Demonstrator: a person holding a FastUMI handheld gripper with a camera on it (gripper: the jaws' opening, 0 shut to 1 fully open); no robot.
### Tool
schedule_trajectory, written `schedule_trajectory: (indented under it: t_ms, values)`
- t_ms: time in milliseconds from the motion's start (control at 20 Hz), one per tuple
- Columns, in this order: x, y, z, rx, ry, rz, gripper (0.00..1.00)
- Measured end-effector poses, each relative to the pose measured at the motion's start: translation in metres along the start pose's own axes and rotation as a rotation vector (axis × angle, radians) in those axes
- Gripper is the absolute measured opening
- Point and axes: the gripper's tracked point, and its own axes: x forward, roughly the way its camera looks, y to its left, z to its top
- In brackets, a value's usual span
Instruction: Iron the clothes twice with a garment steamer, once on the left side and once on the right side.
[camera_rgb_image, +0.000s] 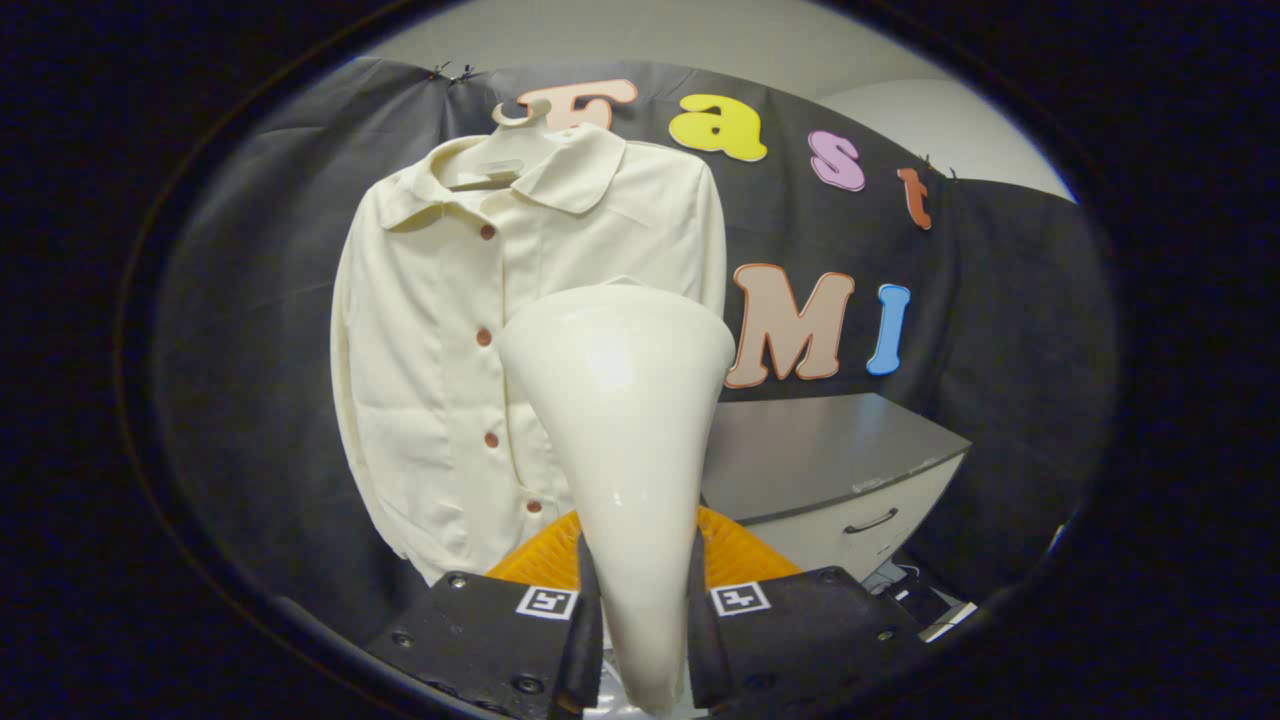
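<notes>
A cream button-up shirt (440, 330) hangs on a pale hanger (520, 115) against the black cloth wall, with several brown buttons down its front. My gripper (645, 620) is shut on the white garment steamer (625, 430), both fingers pressing on its narrow handle. The steamer widens upward into a broad head that faces the shirt and covers the shirt's lower right part. The head stands level with the middle of the shirt, on its right side; whether it touches the fabric I cannot tell.
A grey cabinet (830, 460) with a dark top and a drawer handle stands to the right of the shirt. An orange ribbed object (735, 555) lies just behind the fingers, below the shirt hem.
</notes>
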Motion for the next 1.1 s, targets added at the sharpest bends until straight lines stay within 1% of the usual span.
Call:
schedule_trajectory:
  t_ms: [250,400,750,1100]
  values:
    - [0.022,-0.011,0.049,0.003,-0.042,0.001,0.34]
    - [0.037,-0.014,0.061,-0.005,-0.044,0.004,0.34]
    - [0.067,-0.021,0.035,-0.020,0.023,-0.032,0.34]
    - [0.088,-0.007,0.001,-0.031,0.083,-0.040,0.34]
